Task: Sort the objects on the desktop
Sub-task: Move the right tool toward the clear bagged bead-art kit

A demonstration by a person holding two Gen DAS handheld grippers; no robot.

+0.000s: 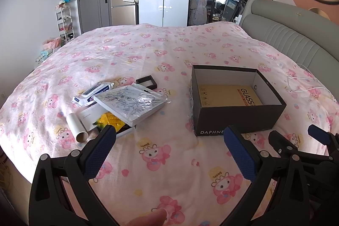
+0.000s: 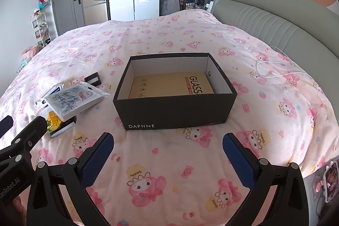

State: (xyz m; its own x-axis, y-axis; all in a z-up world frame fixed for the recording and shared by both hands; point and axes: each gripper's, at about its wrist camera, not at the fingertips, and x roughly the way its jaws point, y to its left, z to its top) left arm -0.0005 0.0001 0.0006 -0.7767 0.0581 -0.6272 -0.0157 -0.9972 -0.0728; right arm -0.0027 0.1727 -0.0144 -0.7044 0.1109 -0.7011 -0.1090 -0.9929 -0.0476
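A black open shoe box (image 1: 239,118) (image 2: 175,111) stands on the pink bed, with a tan "GLASS" package (image 1: 231,94) (image 2: 171,86) flat inside. Left of it lies a pile: a plastic-wrapped book (image 1: 131,103) (image 2: 72,101), a wet-wipes pack (image 1: 93,93), a yellow packet (image 1: 110,120) (image 2: 54,120), a white roll (image 1: 77,128) and a small black frame (image 1: 147,82) (image 2: 93,78). My left gripper (image 1: 169,137) is open and empty, near the pile. My right gripper (image 2: 168,145) is open and empty, in front of the box.
A white cable (image 2: 275,71) lies on the bed to the right near the grey headboard (image 2: 264,20). A phone (image 2: 330,181) lies at the bed's right edge. Wardrobes and a shelf stand beyond the bed.
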